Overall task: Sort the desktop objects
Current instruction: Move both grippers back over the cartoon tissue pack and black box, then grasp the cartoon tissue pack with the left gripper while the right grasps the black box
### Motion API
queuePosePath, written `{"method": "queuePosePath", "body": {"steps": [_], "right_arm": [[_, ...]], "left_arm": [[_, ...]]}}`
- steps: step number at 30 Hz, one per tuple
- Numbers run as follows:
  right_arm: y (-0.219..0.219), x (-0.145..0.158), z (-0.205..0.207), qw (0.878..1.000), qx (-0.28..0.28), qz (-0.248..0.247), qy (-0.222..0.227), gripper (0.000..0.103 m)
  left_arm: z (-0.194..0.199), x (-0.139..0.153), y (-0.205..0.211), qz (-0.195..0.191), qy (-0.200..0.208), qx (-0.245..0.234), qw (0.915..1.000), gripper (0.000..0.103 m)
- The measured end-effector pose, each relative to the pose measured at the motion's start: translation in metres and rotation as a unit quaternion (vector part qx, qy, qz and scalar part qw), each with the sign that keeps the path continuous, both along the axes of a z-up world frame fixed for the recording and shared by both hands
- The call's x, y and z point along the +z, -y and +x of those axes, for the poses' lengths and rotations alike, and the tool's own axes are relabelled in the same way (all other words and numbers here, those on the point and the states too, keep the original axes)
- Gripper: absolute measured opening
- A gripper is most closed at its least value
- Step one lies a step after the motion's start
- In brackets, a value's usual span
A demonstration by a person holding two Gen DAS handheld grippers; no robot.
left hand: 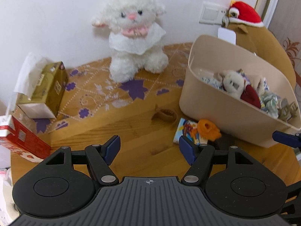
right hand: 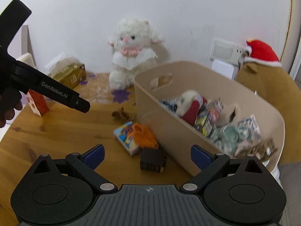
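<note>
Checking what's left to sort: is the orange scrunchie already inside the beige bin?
No, the orange scrunchie lies on the table outside the beige bin.

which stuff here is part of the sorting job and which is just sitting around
Part of the job:
beige plastic bin, already holding small items
orange fabric scrunchie
colourful picture card box
small black box
brown claw hair clip

Just lying about:
white fluffy lamb plush
gold tissue box
red carton

I see a white plush lamb (left hand: 134, 37) against the wall, a gold tissue box (left hand: 50, 86) to its left, a wall switch (left hand: 211, 13) to its right.
</note>
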State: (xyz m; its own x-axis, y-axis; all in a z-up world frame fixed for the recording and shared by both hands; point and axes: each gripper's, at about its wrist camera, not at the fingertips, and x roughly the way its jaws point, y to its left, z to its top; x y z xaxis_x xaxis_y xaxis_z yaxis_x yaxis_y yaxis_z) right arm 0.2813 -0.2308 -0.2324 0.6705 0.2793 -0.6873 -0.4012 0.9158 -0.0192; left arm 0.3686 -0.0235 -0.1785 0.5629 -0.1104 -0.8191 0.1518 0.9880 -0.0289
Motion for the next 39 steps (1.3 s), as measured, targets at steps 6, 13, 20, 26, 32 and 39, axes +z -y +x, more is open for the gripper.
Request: {"method": "queuePosePath", "body": {"steps": [6,13,20,26,32,39], "right_arm": [[-0.003,-0.032,0.006,0.999,-0.023,-0.011,-0.031,0.098],[-0.008,-0.065,0.016,0.997,-0.058,-0.029,-0.037,0.092],[-0.016,-0.08,0.023,0.996,-0.069,-0.04,-0.026,0.089],[-0.018,-0.087,0.029,0.996,-0.077,-0.045,-0.025,0.086],[-0.016,-0.088,0.033,0.996,-0.08,-0.041,-0.021,0.085],[-0.02,-0.088,0.032,0.996,-0.075,-0.038,-0.009,0.077]], "left_arm": [[0.007,-0.026,0.006,-0.008,-0.021,-0.037,0.999,0.07],[0.01,-0.051,0.017,-0.014,-0.013,-0.092,0.9956,0.07],[0.017,-0.068,0.037,-0.002,-0.008,-0.148,0.989,0.07],[0.026,-0.075,0.048,-0.013,-0.004,-0.182,0.9831,0.076],[0.038,-0.086,0.057,-0.01,-0.016,-0.199,0.9798,0.076],[0.041,-0.096,0.065,-0.001,-0.01,-0.212,0.9772,0.075]]}}
